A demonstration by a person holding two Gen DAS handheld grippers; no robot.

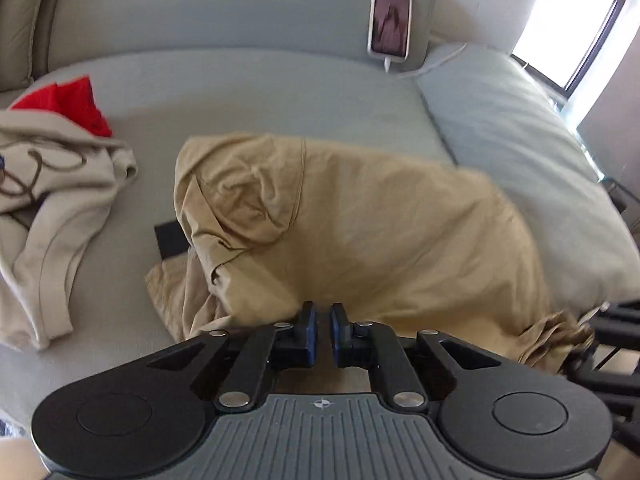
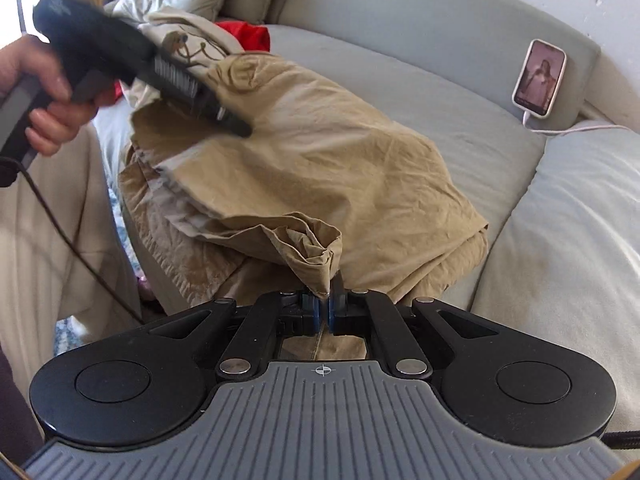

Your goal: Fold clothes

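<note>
The tan garment (image 1: pixel 380 232) is thin woven cloth, matt and creased. The cream hoodie (image 1: pixel 60 184) beside it looks thicker and softer, a fleecy knit. The sofa (image 1: pixel 240 92) wears a matt grey-blue fabric with a fine nap. The left gripper (image 1: pixel 324 330) is matt black plastic with shiny metal rivets and blue rubbery pads (image 1: pixel 311 334). The phone (image 1: pixel 390 22) has a glossy screen.

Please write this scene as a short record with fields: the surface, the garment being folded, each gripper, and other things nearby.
surface: grey sofa
garment: tan garment, wrinkled, partly lifted
left gripper: nearly closed, a small gap, nothing between the fingers
right gripper: shut on a bunched corner of the garment
other clothes: cream hoodie and red cloth, at the left
phone: leaning on the sofa back, cable plugged in
pillow: at the right
</note>
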